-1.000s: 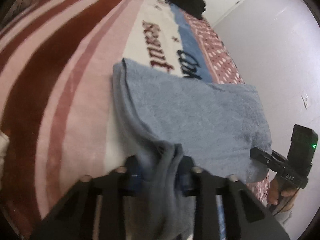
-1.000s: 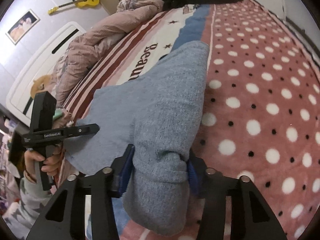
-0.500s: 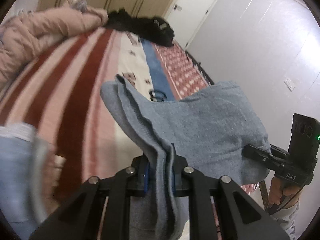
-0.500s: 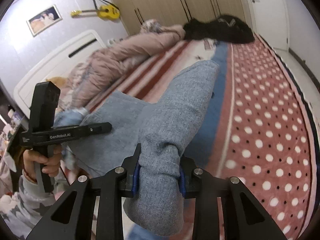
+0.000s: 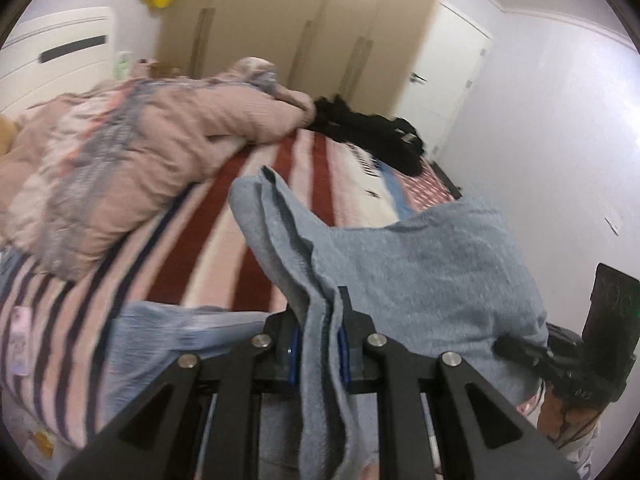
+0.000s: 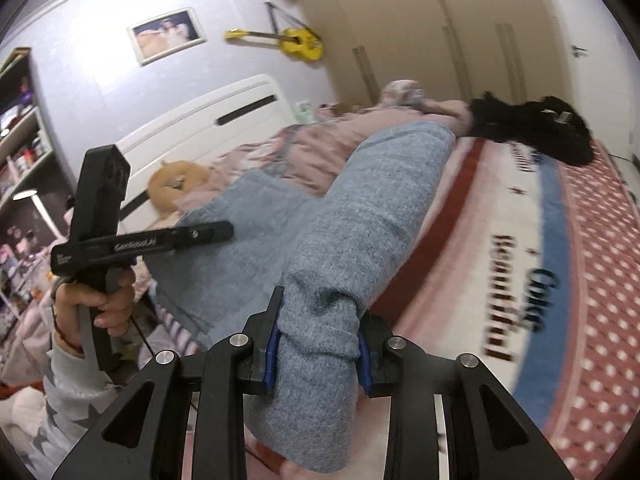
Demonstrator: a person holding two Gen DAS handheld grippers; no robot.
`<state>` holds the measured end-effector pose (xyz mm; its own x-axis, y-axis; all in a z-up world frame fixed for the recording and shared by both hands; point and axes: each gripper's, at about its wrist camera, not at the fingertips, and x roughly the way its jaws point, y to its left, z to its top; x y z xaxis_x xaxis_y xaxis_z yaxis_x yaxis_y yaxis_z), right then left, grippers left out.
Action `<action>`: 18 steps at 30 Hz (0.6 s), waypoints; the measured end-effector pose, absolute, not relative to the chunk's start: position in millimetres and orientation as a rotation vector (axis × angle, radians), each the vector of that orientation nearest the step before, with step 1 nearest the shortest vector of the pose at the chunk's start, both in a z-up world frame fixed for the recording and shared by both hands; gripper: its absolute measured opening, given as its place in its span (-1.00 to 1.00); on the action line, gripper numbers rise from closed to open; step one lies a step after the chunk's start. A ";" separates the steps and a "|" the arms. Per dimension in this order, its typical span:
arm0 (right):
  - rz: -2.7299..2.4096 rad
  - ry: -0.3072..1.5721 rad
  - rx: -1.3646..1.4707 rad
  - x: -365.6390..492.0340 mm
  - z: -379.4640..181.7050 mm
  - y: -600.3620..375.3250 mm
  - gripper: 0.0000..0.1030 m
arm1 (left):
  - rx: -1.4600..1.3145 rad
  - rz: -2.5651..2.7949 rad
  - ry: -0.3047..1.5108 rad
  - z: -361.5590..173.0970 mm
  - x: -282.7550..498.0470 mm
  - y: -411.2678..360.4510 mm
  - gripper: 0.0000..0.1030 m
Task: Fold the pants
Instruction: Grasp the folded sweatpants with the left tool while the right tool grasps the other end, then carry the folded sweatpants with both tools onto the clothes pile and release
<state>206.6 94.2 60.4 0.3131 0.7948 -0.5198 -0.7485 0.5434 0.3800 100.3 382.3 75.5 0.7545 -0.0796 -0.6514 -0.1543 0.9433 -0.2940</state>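
Observation:
The grey-blue folded pants (image 5: 400, 264) hang lifted in the air between both grippers, above the striped bed blanket (image 5: 240, 216). My left gripper (image 5: 318, 350) is shut on one bunched edge of the pants. My right gripper (image 6: 318, 350) is shut on the other thick bunched edge of the pants (image 6: 360, 220). The right gripper also shows at the far right of the left wrist view (image 5: 520, 350). The left gripper also shows at the left of the right wrist view (image 6: 224, 232). The cloth spans between them, sagging a little.
A pink crumpled duvet (image 5: 132, 152) lies on the bed's left. Black clothes (image 5: 372, 132) lie at the far end. A light blue garment (image 5: 168, 340) lies on the bed below the left gripper. Wardrobe doors (image 5: 320, 20) and a white headboard (image 6: 208, 120) stand behind.
Both grippers have lifted the pants off the bed and tilted upward, so the views now show the room and wardrobe. Both holds on the cloth are unchanged.

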 end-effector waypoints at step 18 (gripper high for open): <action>1.117 0.889 0.067 187.4 -14.5 225.2 -0.53 | -0.427 0.138 0.816 3.9 74.0 494.1 -0.77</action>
<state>187.4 225.2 -14.5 0.1428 0.7989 -0.5843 -0.7491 0.4731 0.4638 74.0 494.1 3.9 0.6814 -0.0430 -0.7306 -0.2810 0.9064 -0.3154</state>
